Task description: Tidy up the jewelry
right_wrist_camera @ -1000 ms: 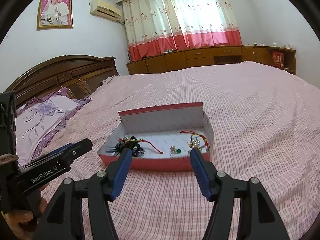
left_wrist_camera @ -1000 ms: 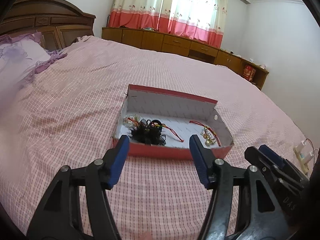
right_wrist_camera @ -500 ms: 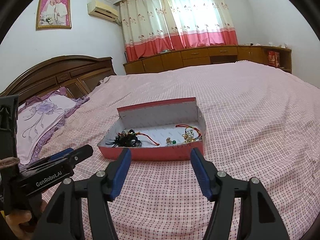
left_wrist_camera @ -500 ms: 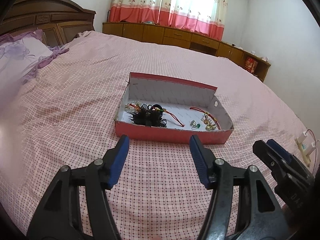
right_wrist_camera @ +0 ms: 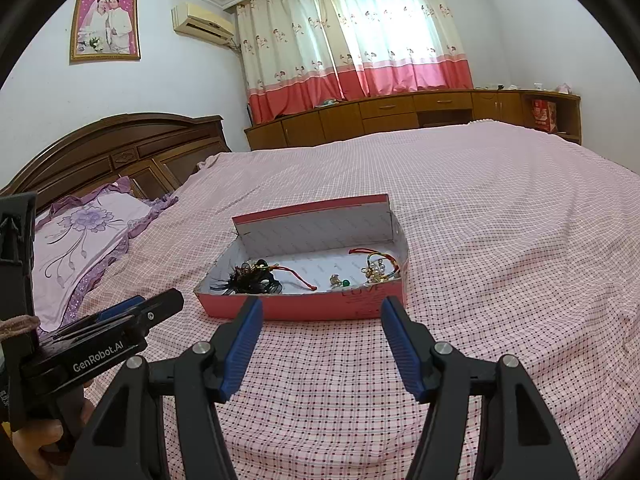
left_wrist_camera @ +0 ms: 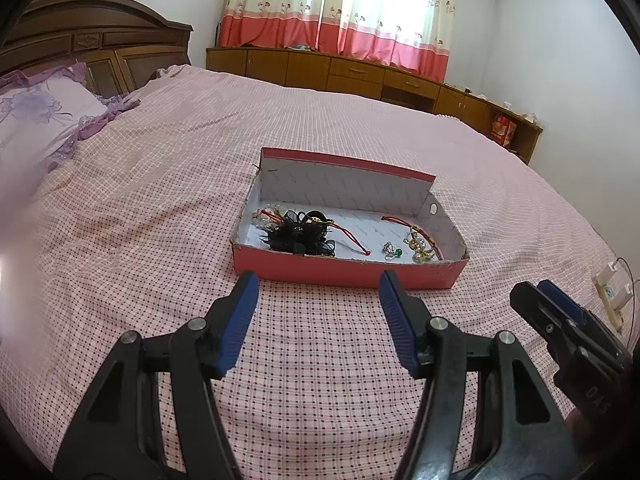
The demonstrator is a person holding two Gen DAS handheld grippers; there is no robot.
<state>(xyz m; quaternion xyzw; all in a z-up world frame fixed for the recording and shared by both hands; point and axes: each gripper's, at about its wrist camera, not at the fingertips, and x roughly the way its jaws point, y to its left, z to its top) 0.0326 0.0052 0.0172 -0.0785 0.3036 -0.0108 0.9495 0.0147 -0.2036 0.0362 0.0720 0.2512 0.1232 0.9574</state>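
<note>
A shallow red cardboard box [left_wrist_camera: 344, 272] with a white inside sits on the pink checked bed; it also shows in the right wrist view [right_wrist_camera: 304, 308]. In it lie a black lace hair piece [left_wrist_camera: 298, 236], a red cord [left_wrist_camera: 354, 238], a small green-stone earring [left_wrist_camera: 394, 252] and a gold and pearl bracelet [left_wrist_camera: 422, 246]. My left gripper [left_wrist_camera: 318, 290] is open and empty, a short way in front of the box. My right gripper [right_wrist_camera: 320, 318] is open and empty, also in front of the box.
The bed cover [left_wrist_camera: 320, 380] spreads all around the box. A purple flowered pillow [right_wrist_camera: 84, 240] and a wooden headboard [right_wrist_camera: 132, 148] are at the left. Wooden cabinets [right_wrist_camera: 400, 116] run under the curtains. A power strip [left_wrist_camera: 610, 292] lies at the right bed edge.
Both grippers have drawn back from the box, which now appears farther ahead and more fully in view. Both stay open and empty. The jewelry has not moved.
</note>
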